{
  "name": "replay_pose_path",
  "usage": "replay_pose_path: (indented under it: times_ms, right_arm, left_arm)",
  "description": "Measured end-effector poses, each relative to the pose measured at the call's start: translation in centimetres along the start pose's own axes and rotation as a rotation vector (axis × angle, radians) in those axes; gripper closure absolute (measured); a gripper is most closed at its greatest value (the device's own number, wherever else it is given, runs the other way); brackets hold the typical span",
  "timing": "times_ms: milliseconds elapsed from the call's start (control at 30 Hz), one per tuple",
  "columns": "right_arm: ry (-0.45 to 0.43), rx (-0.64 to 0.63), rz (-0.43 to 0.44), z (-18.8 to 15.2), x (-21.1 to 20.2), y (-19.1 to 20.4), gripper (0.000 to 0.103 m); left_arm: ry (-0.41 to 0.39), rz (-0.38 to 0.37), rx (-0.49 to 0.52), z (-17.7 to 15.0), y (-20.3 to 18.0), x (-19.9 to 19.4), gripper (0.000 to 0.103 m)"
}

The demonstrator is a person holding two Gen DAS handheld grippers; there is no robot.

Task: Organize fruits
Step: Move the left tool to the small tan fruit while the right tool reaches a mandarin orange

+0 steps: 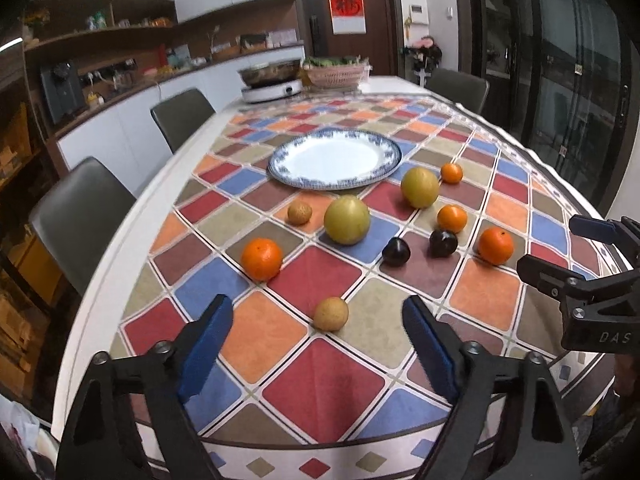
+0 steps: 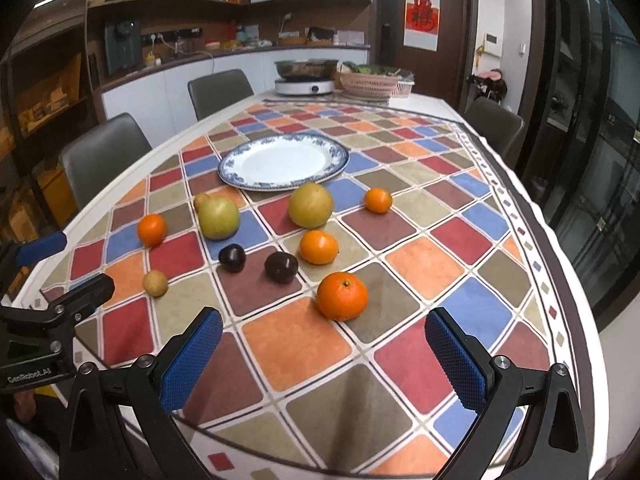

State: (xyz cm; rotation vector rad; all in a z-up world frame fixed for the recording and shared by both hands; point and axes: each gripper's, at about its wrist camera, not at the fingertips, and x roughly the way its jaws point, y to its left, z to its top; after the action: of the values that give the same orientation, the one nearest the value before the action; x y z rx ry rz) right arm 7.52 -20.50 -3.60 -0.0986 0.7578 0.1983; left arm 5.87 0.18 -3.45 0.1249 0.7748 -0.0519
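Both pairs of tongs hung over the near edge of the tabletop (image 2: pixel 472 208), which was covered by a cloth of coloured diamonds. The left tongs (image 1: pixel 318 330) stood apart with nothing pressed between their blue pads; a small tan fruit (image 1: pixel 331 313) lay on the cloth just ahead, between the fingertips but touching neither. The right tongs (image 2: pixel 322 338) gaped wide and empty, with the nearest orange (image 2: pixel 342 296) just beyond the gap. Further back lay two dark plums (image 2: pixel 232 257) (image 2: pixel 281 267) side by side, another orange (image 2: pixel 318 247) behind them, two large yellow-green fruits (image 2: pixel 219 217) (image 2: pixel 311 205), a small orange (image 2: pixel 378 200) off to the right and one more orange (image 2: pixel 151 229) to the left. A second small tan fruit (image 1: pixel 299 213) sat near the left yellow-green one. A blue-rimmed white plate (image 2: pixel 236 168) stood empty behind all the fruit, none of which touched it.
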Motion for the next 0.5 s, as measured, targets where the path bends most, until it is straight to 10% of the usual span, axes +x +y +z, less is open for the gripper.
replay_pose_path:
  times_ms: [500]
  right_arm:
    - [0.191, 0.05, 0.005, 0.8, 7.3, -1.2, 0.029]
  left_arm:
    - [0.237, -0.1, -0.044, 0.2, 0.7, 6.9, 0.055]
